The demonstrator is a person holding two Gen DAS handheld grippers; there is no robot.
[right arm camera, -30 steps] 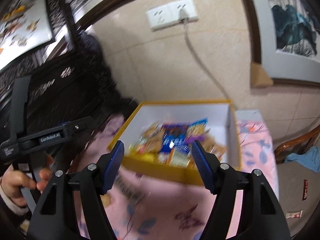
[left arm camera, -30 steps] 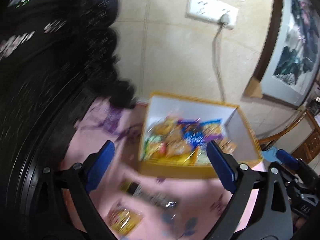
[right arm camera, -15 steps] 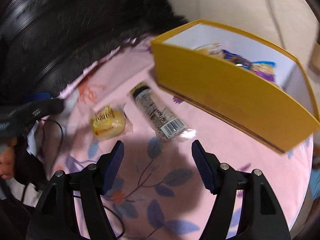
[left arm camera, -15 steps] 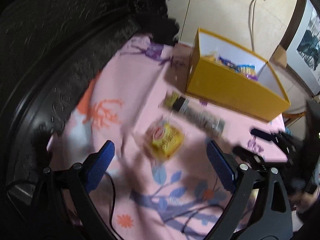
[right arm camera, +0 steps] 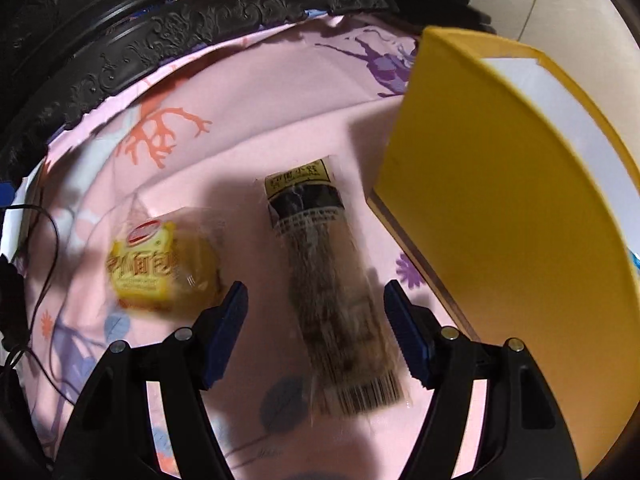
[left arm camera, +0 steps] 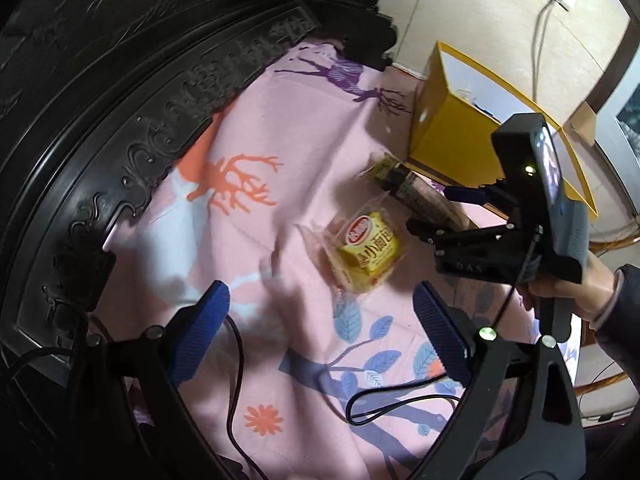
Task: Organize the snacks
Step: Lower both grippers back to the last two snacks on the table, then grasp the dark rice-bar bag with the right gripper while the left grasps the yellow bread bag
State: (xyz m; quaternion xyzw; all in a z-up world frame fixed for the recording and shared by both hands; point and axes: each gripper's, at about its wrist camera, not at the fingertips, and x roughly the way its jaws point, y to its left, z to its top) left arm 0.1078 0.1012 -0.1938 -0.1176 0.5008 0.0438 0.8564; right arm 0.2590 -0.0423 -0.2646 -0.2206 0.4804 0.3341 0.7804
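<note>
left wrist view: the left gripper (left arm camera: 326, 320) hangs over a pink printed cloth (left arm camera: 280, 128), its blue pads spread wide with nothing between them. just ahead of the pads lies a yellow snack packet (left arm camera: 366, 254) in clear wrap, flat on the cloth. beyond it a long dark snack packet (left arm camera: 404, 186) lies at a slant, its far end close to the corner of a yellow box (left arm camera: 448, 132) that stands on the cloth near the wall. the right gripper (left arm camera: 444, 210) reaches in from the right, held by a hand (left arm camera: 568, 292) in a dark sleeve; its tips are over the long packet, though contact cannot be told here. a black cable (left arm camera: 236, 364) loops across the near cloth — a carved black frame (left arm camera: 132, 92) curves along the left.

right wrist view: the right gripper (right arm camera: 316, 332) points down with jaws released, the long dark snack packet (right arm camera: 332, 292) lying between the two pads and touching neither. the yellow snack packet (right arm camera: 164, 266) sits just left of the left pad. the yellow box (right arm camera: 492, 208) stands close on the right, its white inside visible at the top — its contents cannot be seen from here.
</note>
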